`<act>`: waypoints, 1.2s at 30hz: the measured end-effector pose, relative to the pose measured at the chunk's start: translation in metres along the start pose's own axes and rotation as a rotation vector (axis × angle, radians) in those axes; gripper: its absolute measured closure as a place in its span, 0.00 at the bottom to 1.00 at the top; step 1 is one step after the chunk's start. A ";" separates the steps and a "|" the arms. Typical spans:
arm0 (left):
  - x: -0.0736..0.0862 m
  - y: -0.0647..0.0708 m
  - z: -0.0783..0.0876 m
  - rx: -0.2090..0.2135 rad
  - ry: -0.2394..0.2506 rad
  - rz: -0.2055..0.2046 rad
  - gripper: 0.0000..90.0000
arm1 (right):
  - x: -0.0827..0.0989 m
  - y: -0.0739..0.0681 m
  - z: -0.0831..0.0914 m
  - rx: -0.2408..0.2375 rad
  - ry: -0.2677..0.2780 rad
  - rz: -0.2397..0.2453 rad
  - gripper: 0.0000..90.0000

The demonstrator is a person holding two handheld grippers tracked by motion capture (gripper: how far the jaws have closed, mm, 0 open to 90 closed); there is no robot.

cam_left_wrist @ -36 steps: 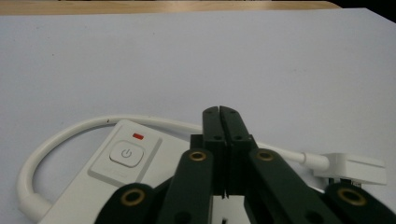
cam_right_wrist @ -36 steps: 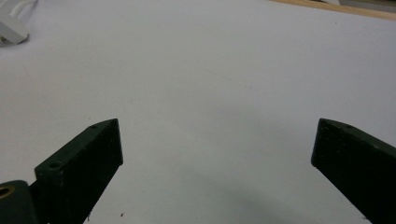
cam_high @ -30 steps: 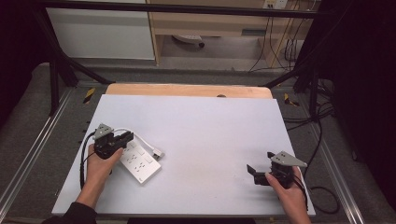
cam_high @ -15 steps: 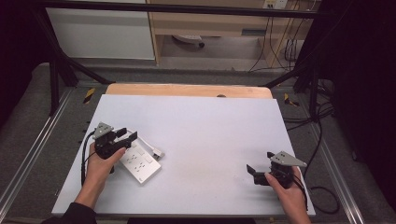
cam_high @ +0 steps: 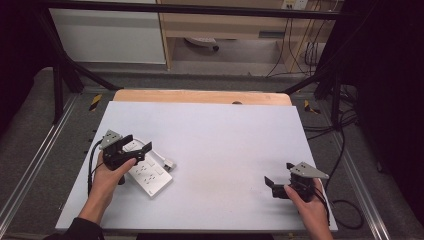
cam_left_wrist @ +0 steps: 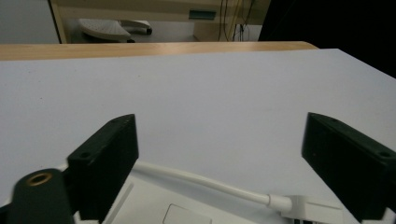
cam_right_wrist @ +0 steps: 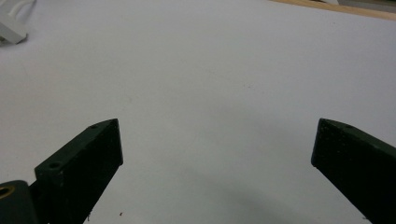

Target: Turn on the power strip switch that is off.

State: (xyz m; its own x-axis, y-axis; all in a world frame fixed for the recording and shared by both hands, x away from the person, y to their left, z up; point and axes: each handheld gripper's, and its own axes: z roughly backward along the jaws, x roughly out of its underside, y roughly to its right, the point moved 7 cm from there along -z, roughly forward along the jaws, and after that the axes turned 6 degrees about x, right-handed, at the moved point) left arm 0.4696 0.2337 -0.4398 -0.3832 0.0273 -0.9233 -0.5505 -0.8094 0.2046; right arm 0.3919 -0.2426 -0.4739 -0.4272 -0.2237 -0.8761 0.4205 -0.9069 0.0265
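Left hand-held gripper (cam_high: 136,146) gaping over, perhaps, power strip (cam_high: 147,172)

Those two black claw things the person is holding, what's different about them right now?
The left gripper hangs over the white power strip, while the right gripper has bare table under it. In the left gripper view, the strip's white cable runs between its jaws, whereas nothing lies between the right gripper's jaws. The left sits near the table's left edge, the right near its front right corner. Both are open, black, and hold nothing.
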 end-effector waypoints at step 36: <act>-0.038 0.020 0.051 0.040 0.107 -0.007 0.07 | 0.000 0.002 0.000 -0.002 0.002 -0.002 0.03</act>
State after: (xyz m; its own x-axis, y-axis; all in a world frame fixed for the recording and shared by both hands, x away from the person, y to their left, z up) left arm 0.4350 0.2459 -0.3841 -0.2988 -0.0316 -0.9538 -0.5829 -0.7853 0.2086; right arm 0.3926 -0.2441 -0.4740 -0.4267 -0.2216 -0.8769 0.4211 -0.9067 0.0242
